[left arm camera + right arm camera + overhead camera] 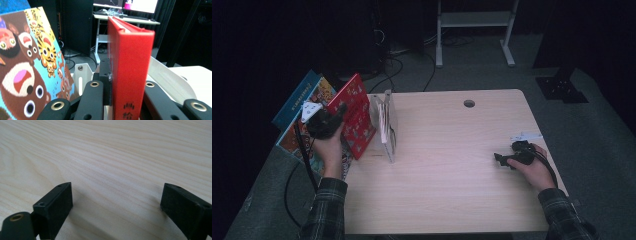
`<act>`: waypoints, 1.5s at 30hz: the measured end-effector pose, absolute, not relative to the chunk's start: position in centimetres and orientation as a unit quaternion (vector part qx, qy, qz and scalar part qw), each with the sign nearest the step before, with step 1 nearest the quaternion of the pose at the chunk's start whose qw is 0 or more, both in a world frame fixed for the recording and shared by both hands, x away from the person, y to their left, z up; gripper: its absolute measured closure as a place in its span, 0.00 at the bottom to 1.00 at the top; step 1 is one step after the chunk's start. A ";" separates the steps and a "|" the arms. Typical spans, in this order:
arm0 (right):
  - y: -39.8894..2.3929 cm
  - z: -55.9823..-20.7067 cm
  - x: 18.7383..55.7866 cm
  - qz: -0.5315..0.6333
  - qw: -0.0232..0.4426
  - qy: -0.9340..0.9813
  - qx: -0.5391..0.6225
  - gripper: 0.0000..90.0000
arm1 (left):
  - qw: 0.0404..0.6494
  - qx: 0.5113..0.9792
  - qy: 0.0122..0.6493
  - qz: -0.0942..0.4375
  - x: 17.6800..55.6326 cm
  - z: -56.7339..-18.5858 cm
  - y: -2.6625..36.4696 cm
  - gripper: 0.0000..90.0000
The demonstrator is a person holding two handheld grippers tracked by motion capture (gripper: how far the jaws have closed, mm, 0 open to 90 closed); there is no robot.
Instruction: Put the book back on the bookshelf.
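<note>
1. I am clamping my left gripper [329,120] on the spine edge of the red hardcover picture book [130,67], upright at the table's [452,165] left edge beside the clear rack [387,125].
2. It is probably stiff, glossy and moderately heavy, so I am gripping low on the spine.
3. My right gripper [117,202] is resting wide apart, holding nothing.

Red book [130,70], upright, clamped spine-first, beside white rack [388,125]
</note>
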State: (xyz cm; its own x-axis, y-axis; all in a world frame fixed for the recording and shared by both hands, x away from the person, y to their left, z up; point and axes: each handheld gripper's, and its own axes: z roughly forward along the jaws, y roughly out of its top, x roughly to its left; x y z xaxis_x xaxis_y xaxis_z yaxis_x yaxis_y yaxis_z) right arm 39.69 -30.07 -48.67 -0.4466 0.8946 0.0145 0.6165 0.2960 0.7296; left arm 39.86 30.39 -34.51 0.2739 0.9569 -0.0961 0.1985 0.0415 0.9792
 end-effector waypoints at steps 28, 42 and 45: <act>-30.1 -48.7 39.7 0.342 0.203 0.779 0.485 0.11 | 0.520 0.612 0.496 0.330 38.1 -33.1 31.1 0.73; -30.1 -48.7 39.7 0.342 0.203 0.778 0.486 0.11 | 0.502 0.625 0.498 0.330 34.8 -32.7 31.0 0.54; -30.1 -48.7 39.7 0.342 0.203 0.778 0.486 0.11 | 0.497 0.628 0.500 0.330 34.2 -32.8 31.0 0.50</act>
